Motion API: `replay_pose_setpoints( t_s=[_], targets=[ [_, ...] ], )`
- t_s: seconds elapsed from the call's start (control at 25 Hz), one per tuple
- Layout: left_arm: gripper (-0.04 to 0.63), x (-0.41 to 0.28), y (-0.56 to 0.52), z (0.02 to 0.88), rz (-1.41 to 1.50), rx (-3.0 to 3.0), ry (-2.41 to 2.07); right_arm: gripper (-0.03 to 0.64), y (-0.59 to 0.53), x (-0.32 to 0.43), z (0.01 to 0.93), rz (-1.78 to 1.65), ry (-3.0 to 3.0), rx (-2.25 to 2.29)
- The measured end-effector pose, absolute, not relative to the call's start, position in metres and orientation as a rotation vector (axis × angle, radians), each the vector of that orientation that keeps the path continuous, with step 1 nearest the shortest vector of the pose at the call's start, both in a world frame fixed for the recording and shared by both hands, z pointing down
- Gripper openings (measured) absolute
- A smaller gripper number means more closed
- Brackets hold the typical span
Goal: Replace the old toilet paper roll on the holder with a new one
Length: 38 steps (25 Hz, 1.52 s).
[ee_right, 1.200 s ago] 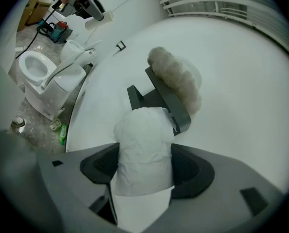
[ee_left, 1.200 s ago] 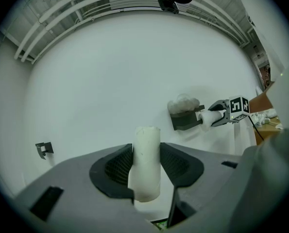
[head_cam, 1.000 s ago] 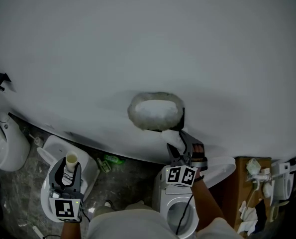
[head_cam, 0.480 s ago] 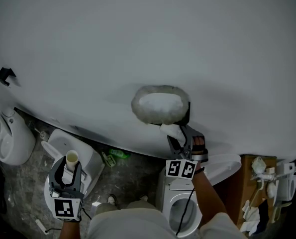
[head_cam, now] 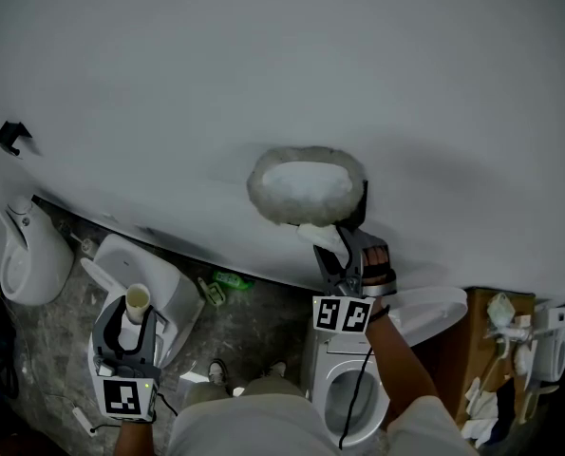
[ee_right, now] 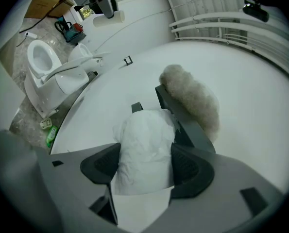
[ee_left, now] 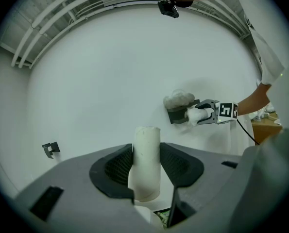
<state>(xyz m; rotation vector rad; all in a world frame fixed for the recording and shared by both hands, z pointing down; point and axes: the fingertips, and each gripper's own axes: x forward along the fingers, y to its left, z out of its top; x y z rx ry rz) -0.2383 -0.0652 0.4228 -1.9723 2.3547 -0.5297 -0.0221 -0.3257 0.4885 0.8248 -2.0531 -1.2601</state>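
Observation:
My left gripper [head_cam: 130, 319] is low at the left, shut on a bare cardboard tube [head_cam: 137, 302] that stands upright between its pads [ee_left: 116, 166]; the same tube [ee_left: 145, 161] fills the left gripper view. My right gripper [head_cam: 345, 257] is shut on a new white toilet paper roll [head_cam: 323, 238] and holds it against the white wall just below the dark holder [head_cam: 361, 207] with its fluffy grey cover [head_cam: 306, 186]. In the right gripper view the roll [ee_right: 144, 152] sits right in front of the holder [ee_right: 180, 118] and its cover [ee_right: 193, 98].
A small black hook [head_cam: 11, 136] is fixed on the wall at the left. Below stand a urinal [head_cam: 21, 255], a white toilet [head_cam: 135, 278] and another toilet [head_cam: 350, 402]. A green bottle [head_cam: 227, 279] lies on the floor. A wooden crate [head_cam: 472, 345] stands at the right.
My right gripper has edged a little along the wall under the holder with the new roll in it. The left gripper and its tube have stayed put.

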Motion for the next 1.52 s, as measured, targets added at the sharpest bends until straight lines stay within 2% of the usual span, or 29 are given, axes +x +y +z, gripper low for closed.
replay_pose_setpoints(
  t_s=[0.2,0.52,1.12,1.32,1.52],
  targets=[
    [0.184,-0.234,-0.061,0.427,-0.549,-1.969,2.362,0.288,-0.318,-0.036,0.488,-1.305,-2.072,0.835],
    [0.185,-0.237,-0.047,0.432,-0.600,-1.954,2.363,0.288,-0.311,-0.060,0.488,-1.320,-2.113,0.810],
    [0.184,-0.250,-0.045,0.430,-0.473,-1.998,2.364,0.284,-0.304,-0.082,0.484,-1.238,-2.131,0.828],
    [0.184,-0.249,-0.057,0.429,-0.439,-2.059,2.307,0.331,-0.297,-0.075,0.479,-1.133,-2.160,0.837],
    [0.184,-0.239,-0.077,0.432,-0.410,-2.166,2.191,0.341,-0.279,-0.055,0.463,-1.068,-2.176,0.858]
  ],
)
